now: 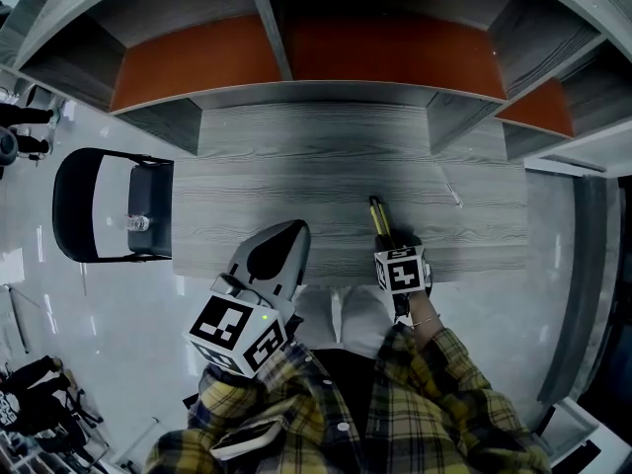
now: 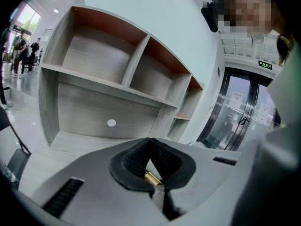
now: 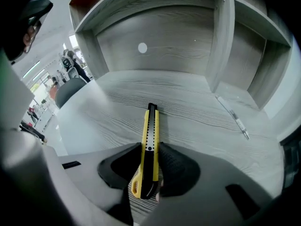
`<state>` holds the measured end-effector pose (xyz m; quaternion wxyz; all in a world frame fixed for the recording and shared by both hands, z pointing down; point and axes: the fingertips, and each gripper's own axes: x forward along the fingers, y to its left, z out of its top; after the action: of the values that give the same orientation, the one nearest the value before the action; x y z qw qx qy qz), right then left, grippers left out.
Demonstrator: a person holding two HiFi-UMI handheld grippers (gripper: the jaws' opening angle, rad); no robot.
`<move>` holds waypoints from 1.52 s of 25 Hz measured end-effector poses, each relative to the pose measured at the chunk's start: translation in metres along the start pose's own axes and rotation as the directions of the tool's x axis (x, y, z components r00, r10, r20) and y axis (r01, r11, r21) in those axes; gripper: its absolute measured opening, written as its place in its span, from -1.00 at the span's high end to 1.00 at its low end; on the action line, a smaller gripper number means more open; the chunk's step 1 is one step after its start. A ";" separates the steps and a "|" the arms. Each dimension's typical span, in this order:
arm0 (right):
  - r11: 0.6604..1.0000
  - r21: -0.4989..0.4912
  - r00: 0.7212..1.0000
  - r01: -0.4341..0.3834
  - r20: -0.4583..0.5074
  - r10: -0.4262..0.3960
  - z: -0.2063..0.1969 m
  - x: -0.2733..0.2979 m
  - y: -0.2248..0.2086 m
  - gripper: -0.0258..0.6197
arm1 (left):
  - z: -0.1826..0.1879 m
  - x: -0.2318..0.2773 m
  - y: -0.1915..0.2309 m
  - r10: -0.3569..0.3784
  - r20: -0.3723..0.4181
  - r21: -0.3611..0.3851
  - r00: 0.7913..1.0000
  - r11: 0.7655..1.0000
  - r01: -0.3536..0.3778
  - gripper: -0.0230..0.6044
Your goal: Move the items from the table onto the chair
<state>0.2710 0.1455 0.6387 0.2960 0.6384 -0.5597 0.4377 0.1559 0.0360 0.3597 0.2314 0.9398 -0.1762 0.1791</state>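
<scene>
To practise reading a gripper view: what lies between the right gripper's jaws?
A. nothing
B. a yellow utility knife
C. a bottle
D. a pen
B: in the right gripper view the yellow utility knife sits between the right gripper's jaws, while the pen lies apart to its right.

text: none readable | green sign (image 2: 265, 65) over door (image 2: 237, 112): maybe exit, too blurred

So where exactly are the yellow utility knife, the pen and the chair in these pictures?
Utility knife (image 3: 150, 140): right gripper view, middle of its yellow-and-black body.
Pen (image 3: 233, 117): right gripper view, middle of its barrel.
Chair (image 1: 69, 205): head view, on its black curved frame.
</scene>
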 end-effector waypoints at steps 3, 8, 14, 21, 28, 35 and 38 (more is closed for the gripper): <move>0.999 0.035 1.000 -0.027 0.015 0.026 0.004 -0.005 -0.002 0.53 | 0.004 -0.002 -0.003 0.006 0.018 0.007 1.000 1.000 -0.006 0.91; 0.995 0.066 0.992 -0.080 0.103 0.073 0.028 -0.026 -0.005 0.53 | 0.012 -0.007 -0.009 0.029 0.057 0.015 0.998 0.999 -0.030 0.91; 0.988 0.043 0.967 -0.149 0.213 0.136 0.062 -0.060 -0.002 0.53 | 0.020 -0.012 -0.021 0.043 0.119 -0.005 0.992 0.999 -0.043 0.91; 0.967 -0.008 0.919 -0.254 0.311 0.244 0.098 -0.093 0.005 0.53 | 0.024 -0.020 -0.023 0.109 0.195 -0.033 0.975 0.994 -0.105 0.91; 0.929 -0.087 0.874 -0.360 0.316 0.369 0.127 -0.103 0.048 0.53 | 0.016 -0.048 0.005 0.225 0.211 -0.100 0.951 0.973 -0.208 0.91; 0.889 -0.175 0.849 -0.424 0.264 0.457 0.152 -0.089 0.123 0.53 | 0.004 -0.101 0.059 0.334 0.229 -0.187 0.914 0.937 -0.296 0.91; 0.879 -0.200 0.846 -0.433 0.247 0.473 0.160 -0.079 0.164 0.53 | -0.004 -0.131 0.091 0.359 0.233 -0.213 0.904 0.926 -0.313 0.91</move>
<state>0.1483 0.0098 0.4794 0.1423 0.5231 -0.7603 0.3577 0.0024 -0.0056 0.3418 0.2503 0.8874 -0.3804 0.0720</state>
